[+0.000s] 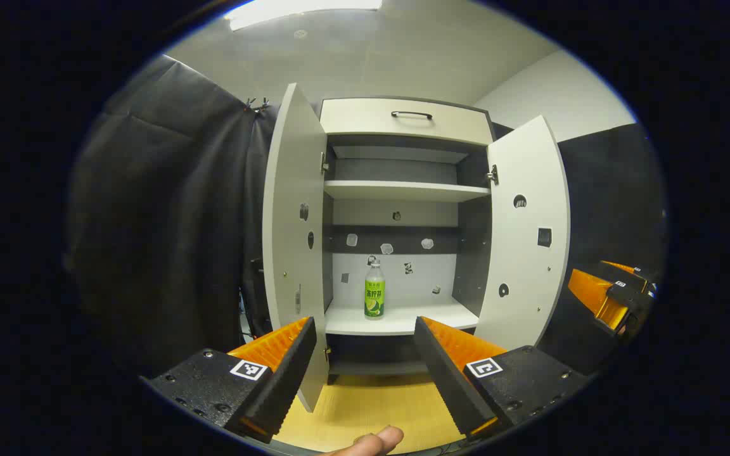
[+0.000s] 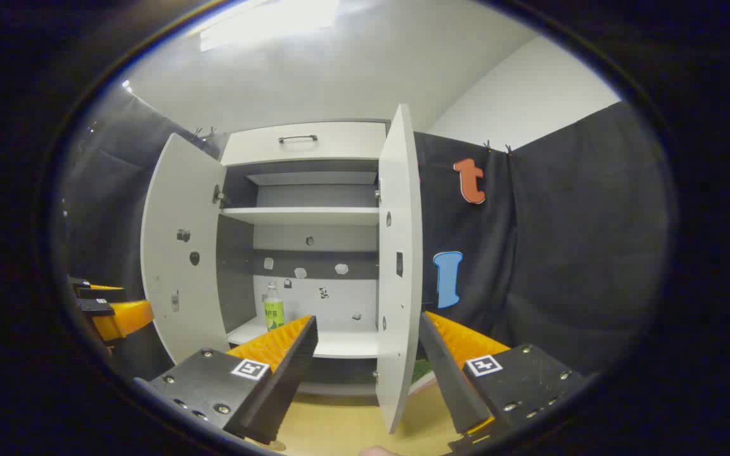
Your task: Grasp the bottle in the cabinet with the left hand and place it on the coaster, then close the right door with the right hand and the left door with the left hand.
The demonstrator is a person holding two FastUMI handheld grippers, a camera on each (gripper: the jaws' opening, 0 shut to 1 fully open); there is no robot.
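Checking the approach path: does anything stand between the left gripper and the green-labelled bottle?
Nothing: left gripper view shows left gripper facing clear green-labelled plastic bottle over bare shelf.

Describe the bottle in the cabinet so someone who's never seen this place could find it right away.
Look at the white cabinet with both doors swung open and a drawer with a dark handle on top. On its lowest white shelf, left of centre, stands the bottle: upright, clear, with a bright green label. It is the only thing on any shelf.
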